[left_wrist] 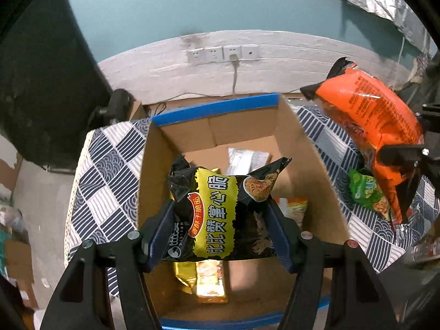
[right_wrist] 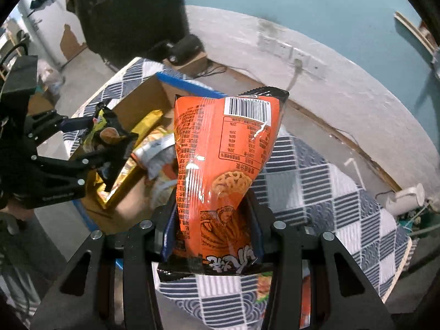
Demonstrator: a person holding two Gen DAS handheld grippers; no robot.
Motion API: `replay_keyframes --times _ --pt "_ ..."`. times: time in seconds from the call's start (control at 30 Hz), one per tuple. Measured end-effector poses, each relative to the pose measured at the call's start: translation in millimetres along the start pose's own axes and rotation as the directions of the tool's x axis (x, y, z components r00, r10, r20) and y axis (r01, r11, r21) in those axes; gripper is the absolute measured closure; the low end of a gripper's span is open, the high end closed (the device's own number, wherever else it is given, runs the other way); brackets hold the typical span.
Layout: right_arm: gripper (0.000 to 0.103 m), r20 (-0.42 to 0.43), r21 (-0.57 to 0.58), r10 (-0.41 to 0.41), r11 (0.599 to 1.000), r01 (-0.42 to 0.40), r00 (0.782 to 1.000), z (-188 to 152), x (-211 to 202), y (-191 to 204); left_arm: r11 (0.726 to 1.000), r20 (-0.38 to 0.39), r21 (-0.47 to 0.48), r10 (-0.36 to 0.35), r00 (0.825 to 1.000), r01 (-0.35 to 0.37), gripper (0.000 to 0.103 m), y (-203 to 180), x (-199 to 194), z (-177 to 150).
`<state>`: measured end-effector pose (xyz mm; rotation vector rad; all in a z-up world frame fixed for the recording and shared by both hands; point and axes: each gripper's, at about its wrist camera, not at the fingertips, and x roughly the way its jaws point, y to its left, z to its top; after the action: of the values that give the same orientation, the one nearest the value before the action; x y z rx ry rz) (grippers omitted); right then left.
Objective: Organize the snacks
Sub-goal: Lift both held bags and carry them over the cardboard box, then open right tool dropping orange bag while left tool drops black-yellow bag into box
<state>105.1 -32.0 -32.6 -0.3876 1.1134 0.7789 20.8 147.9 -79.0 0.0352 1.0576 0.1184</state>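
the left tool (left_wrist: pixel 220 214) grips a black-and-yellow noodle snack bag (left_wrist: pixel 220 211) between its blue pads, the pack hanging directly above the open cardboard box (left_wrist: pixel 310 148), whose rim is edged in blue tape. inside the box, from left to right, lie a gold-wrapped snack bar (left_wrist: pixel 209 283) near the front wall, a silver packet (left_wrist: pixel 242 159) toward the back, and an orange-printed pack (left_wrist: pixel 294 206) partly hidden behind the held bag. the box sits on a table covered by a navy-and-white patterned cloth (left_wrist: pixel 107 176), which shows on both sides of it. to the right of the box, a small green snack bag (left_wrist: pixel 365 189) lies on the cloth, and above it the right tool (left_wrist: pixel 404 162) is clamped on an orange snack bag (left_wrist: pixel 376 115), held clear of the cloth. in the right wrist view, that same right tool (right_wrist: pixel 211 236) squeezes the orange snack bag (right_wrist: pixel 222 165) near its lower end, barcode side facing the camera and the bag standing up and leaning slightly right over the checked cloth (right_wrist: pixel 330 192). at the left edge of that view the left tool (right_wrist: pixel 101 137) shows side-on with its dark bag over the cardboard box (right_wrist: pixel 137 101). behind the table, a row of white wall sockets (left_wrist: pixel 222 53) sits on a pale band of wall beneath teal paint, with one cable plugged in.
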Motion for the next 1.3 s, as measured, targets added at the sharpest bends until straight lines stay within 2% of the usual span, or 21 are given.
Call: replay_keyframes --times 0.2,0.67,0.8,1.07,1.3 --pt "0.06 -0.035 -0.023 0.028 0.999 -0.029 0.999 13.6 22.3 22.9 0.999 -0.029 -0.051 -0.014 0.999 0.012 0.036 17.8 9.9 -6.7" --pt "0.059 -0.093 -0.036 0.066 0.997 -0.07 0.994 43.8 58.6 67.9 0.996 -0.07 -0.09 -0.009 0.998 0.002 0.032 37.2 22.8 -17.7" --pt "0.059 -0.085 -0.028 0.083 0.996 -0.086 0.993 48.1 60.2 71.1 0.993 -0.074 -0.117 -0.009 0.997 0.0 0.025 44.9 23.2 -20.0" --pt "0.055 -0.072 -0.008 0.078 0.997 -0.079 0.994 50.9 53.5 66.2 0.989 -0.067 -0.144 -0.027 0.997 0.017 0.024 49.1 19.6 -19.5" --pt "0.051 -0.065 0.014 0.056 0.998 -0.055 0.996 41.8 42.6 49.2 0.993 -0.052 -0.116 -0.035 0.998 0.028 0.024 34.1 13.8 -13.8"
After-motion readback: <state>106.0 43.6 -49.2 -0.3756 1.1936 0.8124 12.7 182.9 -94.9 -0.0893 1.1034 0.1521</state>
